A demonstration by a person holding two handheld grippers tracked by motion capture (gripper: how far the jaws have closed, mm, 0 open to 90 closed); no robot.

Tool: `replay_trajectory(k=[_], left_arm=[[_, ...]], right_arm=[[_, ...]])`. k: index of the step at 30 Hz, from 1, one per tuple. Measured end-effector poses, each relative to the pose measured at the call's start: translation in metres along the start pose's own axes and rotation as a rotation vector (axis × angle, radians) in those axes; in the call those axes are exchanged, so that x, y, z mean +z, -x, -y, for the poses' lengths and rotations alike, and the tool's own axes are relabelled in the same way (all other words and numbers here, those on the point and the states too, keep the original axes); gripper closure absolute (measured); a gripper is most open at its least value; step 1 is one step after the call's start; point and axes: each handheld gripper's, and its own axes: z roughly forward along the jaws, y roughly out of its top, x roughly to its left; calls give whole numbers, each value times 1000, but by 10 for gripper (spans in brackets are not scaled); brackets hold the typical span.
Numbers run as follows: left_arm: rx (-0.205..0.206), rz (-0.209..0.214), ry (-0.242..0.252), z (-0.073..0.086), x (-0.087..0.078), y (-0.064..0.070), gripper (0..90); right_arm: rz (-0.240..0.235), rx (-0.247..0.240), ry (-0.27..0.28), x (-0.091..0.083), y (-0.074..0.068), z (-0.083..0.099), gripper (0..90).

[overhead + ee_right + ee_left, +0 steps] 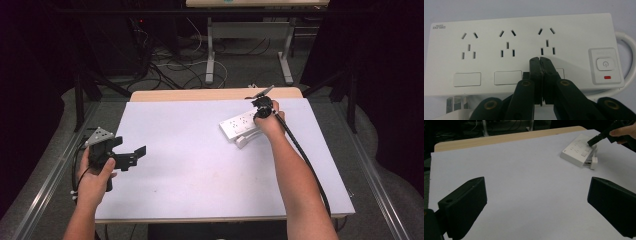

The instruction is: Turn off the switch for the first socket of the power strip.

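Note:
A white power strip (239, 125) lies at the far right of the white table top (190, 165), with a white plug (244, 141) and cable against its near side. My right gripper (262, 107) hovers over the strip's right end. In the right gripper view, my right gripper (540, 60) is shut with nothing between its jaws, its tips on the power strip (519, 50) just below the third socket group. The strip's power button (605, 64) sits to the right above a red light (607, 77). My left gripper (131, 150) is held open above the table's left side. In the left gripper view, my left gripper (537, 205) faces the power strip (577, 150) across bare table.
The wooden table edge (210, 94) shows at the back. Behind it stand the metal legs of another table (210, 55) among floor cables. A black cable (305, 155) trails along the right forearm. Dark curtains close both sides.

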Motion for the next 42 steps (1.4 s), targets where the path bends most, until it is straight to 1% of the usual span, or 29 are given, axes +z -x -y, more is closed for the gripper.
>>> replay_trajectory(k=[1,2,4,5,6,7,10,11,12,13,14,15,16,17,18,19,21,23,24,25,26,27,28,29,32,36,37,38,42], left_arm=[[0,0,0,0,0,0,23],[1,0,0,0,0,0,23],[3,1,-2,0,0,0,23],[12,-1,-6,0,0,0,23],[12,-1,-4,0,0,0,23],[2,2,-3,0,1,1,23],[5,1,-3,0,1,1,23],[6,2,-4,0,1,1,23],[6,2,-4,0,1,1,23],[5,1,-3,1,1,1,24],[2,1,-2,1,1,1,23],[0,-1,-4,1,0,1,24],[3,-2,-2,1,0,1,24],[3,-2,-2,0,-1,1,24],[3,-2,4,0,-1,1,24],[1,-3,2,0,-1,1,24],[0,-2,-4,1,-1,1,24],[3,-1,-7,1,-1,1,24],[3,-1,-8,2,-1,1,24],[3,-3,-8,2,-1,1,24],[4,-5,-7,2,-1,1,24],[2,-6,-4,2,-1,1,24],[2,-5,-1,2,-1,1,24],[0,-4,-4,1,-2,1,24],[3,-4,2,1,-2,0,24],[1,-4,-3,1,-1,-1,24],[1,-3,-1,1,0,0,24],[2,-2,-4,1,0,0,24],[6,0,-2,0,1,0,25]], right_arm=[[-14,1,16,1,1,1,894],[-3,-1,-3,0,0,0,893],[-2,-1,-6,0,0,0,893],[1,-2,-3,0,0,0,894],[2,-7,12,1,0,1,891],[7,-13,6,0,0,1,890],[12,-15,6,0,-1,1,889],[6,-19,9,1,0,1,889],[3,-4,13,0,0,2,890],[0,4,11,0,0,2,890],[-14,7,30,1,1,3,892],[-16,14,27,2,2,4,900],[-35,30,36,3,4,6,900],[-56,34,61,4,5,8,900],[-56,34,61,4,5,8,900],[-45,23,42,2,5,7,900],[-37,6,46,3,4,7,900],[-27,23,39,2,2,7,900],[-28,23,37,2,2,7,900],[-27,28,45,3,2,7,897],[-43,21,68,4,4,8,892],[-45,28,80,4,4,8,885],[-31,29,65,3,4,8,875],[-31,33,65,3,4,8,871],[-39,50,81,3,4,8,837],[-48,54,104,4,3,8,799],[-41,63,98,3,2,8,789],[-44,52,103,3,2,7,780],[-54,41,124,0,1,7,752]])
